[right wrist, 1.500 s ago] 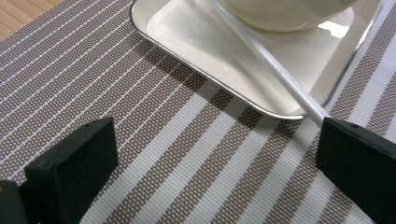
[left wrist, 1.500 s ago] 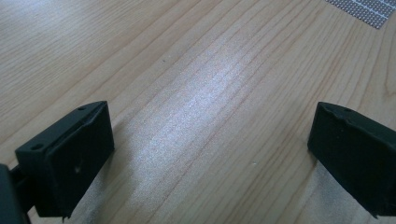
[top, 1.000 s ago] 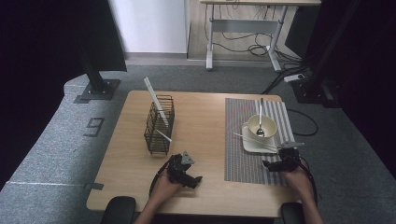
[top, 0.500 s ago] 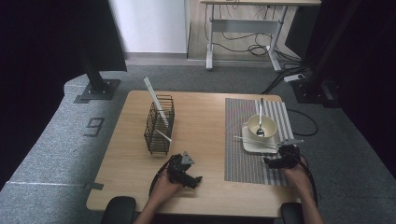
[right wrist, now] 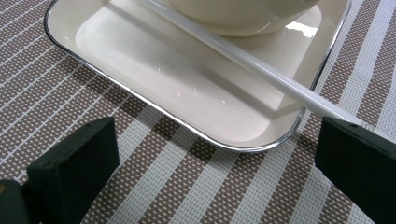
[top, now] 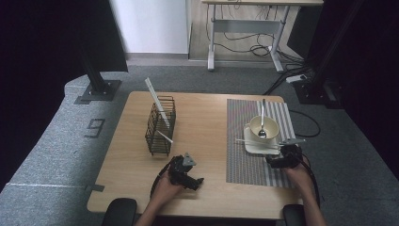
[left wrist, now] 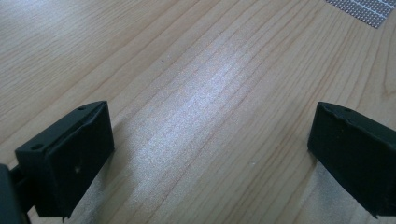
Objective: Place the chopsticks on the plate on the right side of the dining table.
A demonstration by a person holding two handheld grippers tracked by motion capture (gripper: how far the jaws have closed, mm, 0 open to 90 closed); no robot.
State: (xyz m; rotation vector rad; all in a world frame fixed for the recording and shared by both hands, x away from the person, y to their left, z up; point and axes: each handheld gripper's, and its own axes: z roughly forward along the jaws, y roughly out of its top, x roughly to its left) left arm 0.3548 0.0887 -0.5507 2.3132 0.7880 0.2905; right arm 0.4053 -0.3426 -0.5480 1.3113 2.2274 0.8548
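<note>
Grey carpet surrounded the wooden counter (top: 207, 117), where a white stick (right wrist: 261, 74) lay across the square plate (top: 251, 146) on the striped mat (top: 244, 165) at the right, its near end touching one jaw of the right tongs (top: 277, 157), which were released wide with nothing between the jaws. A cream bowl (top: 264, 127) with a spoon (top: 262, 120) sat on that plate. Farther left, the left tongs (top: 190, 175) rested released over bare wood, near a wire basket (top: 160, 125) holding more white sticks (top: 155, 101).
</note>
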